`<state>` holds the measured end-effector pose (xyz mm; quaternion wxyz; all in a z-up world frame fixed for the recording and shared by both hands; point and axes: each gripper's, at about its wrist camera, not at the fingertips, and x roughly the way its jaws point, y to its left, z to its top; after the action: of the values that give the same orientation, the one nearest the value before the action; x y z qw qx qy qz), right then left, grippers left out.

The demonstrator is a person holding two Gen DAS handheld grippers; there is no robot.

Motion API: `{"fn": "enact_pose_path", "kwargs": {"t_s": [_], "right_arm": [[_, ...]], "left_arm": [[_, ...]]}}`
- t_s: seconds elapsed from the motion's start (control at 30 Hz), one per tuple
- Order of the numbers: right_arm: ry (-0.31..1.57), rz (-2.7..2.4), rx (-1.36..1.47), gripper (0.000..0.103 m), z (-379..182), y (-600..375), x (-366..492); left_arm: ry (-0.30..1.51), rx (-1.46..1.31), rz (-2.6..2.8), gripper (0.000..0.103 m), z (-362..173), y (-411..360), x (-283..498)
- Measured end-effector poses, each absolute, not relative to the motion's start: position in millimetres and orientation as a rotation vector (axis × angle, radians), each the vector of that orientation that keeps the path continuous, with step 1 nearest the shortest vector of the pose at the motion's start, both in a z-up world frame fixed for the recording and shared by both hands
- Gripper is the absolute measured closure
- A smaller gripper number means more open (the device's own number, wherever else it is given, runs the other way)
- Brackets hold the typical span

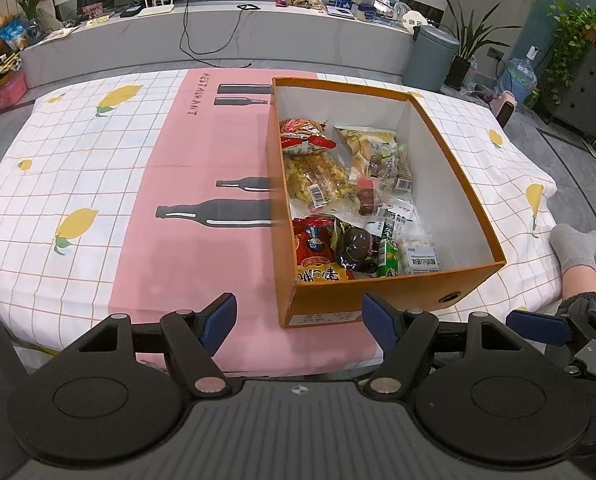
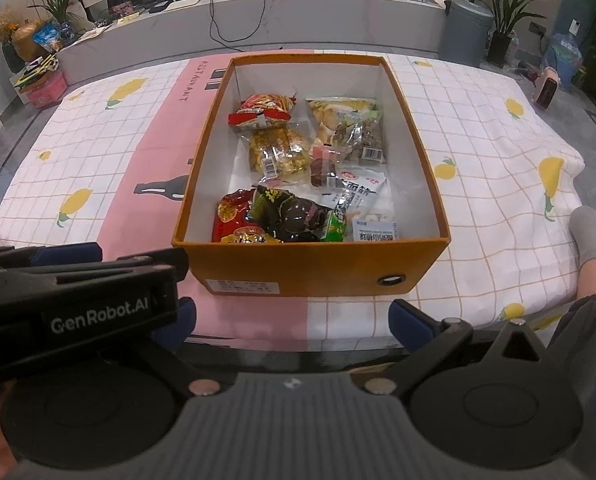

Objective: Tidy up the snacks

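All the snacks you can see are already inside the orange box (image 2: 309, 268), none left loose on the table (image 1: 98, 184) w/ its lemon-print cloth, so the task looks basically done, or very close. Far end of the box: a red packet (image 2: 264, 114) w/ a yellow packet (image 2: 280, 152) just in front of it, plus a pale chip bag (image 2: 337, 114) beside them and a small clear pack of dark bits (image 2: 361, 138) overlapping it. Near end: a red bag (image 2: 232, 218), a dark glossy bag (image 2: 294, 216) on top of it, a green pack (image 2: 335, 226), a white pack (image 2: 361, 192) and a little box of white candies (image 2: 375, 230), all touching or overlapping. They lie in a loose pile rather than in neat rows, so if "organize" means tidy rows, you've still got sorting to do; if it only means getting them into the box, nothing's left as far as the views show. No lid in sight, can't tell if closing is part of it. Your left claw (image 1: 298, 316) sits apart, nothing between its pads, held just short of the box's near corner. Your right claw (image 2: 292, 320) is also apart and empty, near the box's front wall; its left pad is partly hidden behind the other device. Neither touches the box.
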<state>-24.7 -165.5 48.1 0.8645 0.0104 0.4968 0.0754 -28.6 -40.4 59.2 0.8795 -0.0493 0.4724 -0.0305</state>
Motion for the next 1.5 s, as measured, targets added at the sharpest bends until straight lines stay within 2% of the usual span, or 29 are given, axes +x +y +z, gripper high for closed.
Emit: {"fn": "enact_pose_path", "kwargs": {"t_s": [1.5], "right_arm": [[1.026,0.160,0.016,0.003,50.8,-161.4,-25.7]], "left_arm": [[0.987,-0.110,-0.058,0.019,60.5,-38.7,-27.4]]}}
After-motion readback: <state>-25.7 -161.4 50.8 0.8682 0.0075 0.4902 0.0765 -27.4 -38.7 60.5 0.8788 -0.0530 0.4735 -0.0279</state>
